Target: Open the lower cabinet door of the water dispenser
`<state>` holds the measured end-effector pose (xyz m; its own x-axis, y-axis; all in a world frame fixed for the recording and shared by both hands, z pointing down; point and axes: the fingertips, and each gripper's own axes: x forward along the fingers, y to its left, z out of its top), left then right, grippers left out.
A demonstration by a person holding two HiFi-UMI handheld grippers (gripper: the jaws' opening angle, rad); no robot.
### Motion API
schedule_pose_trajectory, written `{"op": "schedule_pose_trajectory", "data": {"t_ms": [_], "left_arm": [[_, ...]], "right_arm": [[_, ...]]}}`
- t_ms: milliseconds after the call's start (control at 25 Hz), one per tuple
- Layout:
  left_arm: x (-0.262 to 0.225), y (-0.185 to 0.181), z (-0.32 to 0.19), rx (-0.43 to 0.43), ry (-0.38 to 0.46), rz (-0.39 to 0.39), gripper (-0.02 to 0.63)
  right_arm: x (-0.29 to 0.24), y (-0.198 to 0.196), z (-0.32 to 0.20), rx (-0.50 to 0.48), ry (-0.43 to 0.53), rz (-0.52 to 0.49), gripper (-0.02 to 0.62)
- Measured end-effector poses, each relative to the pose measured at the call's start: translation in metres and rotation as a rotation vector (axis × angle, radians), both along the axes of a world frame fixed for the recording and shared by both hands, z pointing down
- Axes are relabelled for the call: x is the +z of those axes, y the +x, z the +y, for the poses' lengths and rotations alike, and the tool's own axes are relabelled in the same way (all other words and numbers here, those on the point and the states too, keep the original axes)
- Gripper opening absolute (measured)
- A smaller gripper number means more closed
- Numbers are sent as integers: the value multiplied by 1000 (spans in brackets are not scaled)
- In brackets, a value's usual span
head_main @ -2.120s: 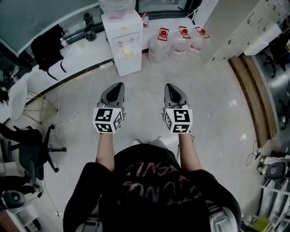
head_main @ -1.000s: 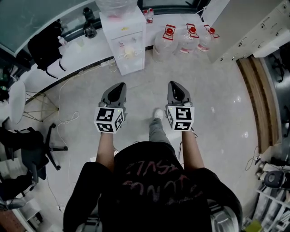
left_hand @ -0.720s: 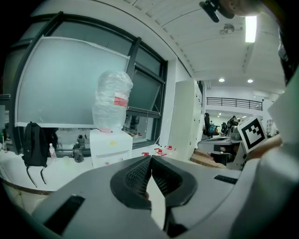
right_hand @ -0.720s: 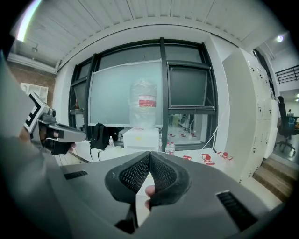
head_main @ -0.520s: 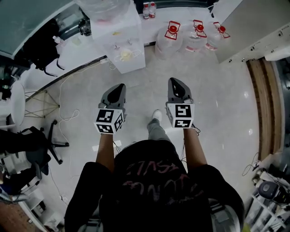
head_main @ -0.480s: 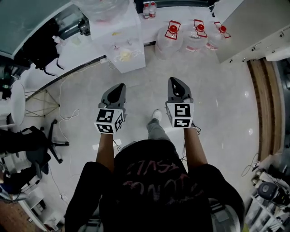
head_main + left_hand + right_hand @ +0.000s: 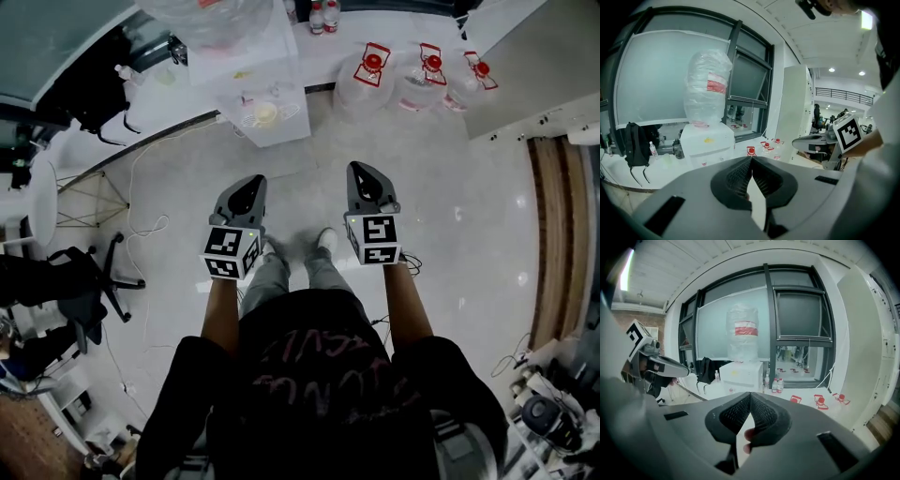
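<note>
Both grey two-jaw grippers, left gripper (image 7: 251, 181) and right gripper (image 7: 362, 171), sit pinched shut on nothing, well short of the boxy white water dispenser (image 7: 255, 80). Arriving closed like that, they'd likely just bump its lower cabinet door (hidden from these angles) instead of hooking it.

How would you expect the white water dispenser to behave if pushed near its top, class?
Probably top-heavy: a large wrapped bottle sits on the water dispenser, so a high push might rock it. Pushed low, it may slide on the glossy floor instead. How full the bottle is cannot be told through the wrap.
</note>
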<state>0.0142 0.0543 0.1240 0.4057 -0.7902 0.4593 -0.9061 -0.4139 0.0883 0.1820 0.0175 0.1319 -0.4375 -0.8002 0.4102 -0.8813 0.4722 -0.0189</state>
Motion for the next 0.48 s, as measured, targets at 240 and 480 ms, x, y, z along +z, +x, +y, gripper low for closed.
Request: {"op": "schedule_pose_trajectory", "data": {"t_ms": [240,480], "left_arm": [[12,-24,-18,8,-16,27,11],[21,-63,-45,22,-18,58,11]], "right_arm": [[9,-25,-16,13,-22,2,12],[8,-60,-37,49,3,10,12]]}}
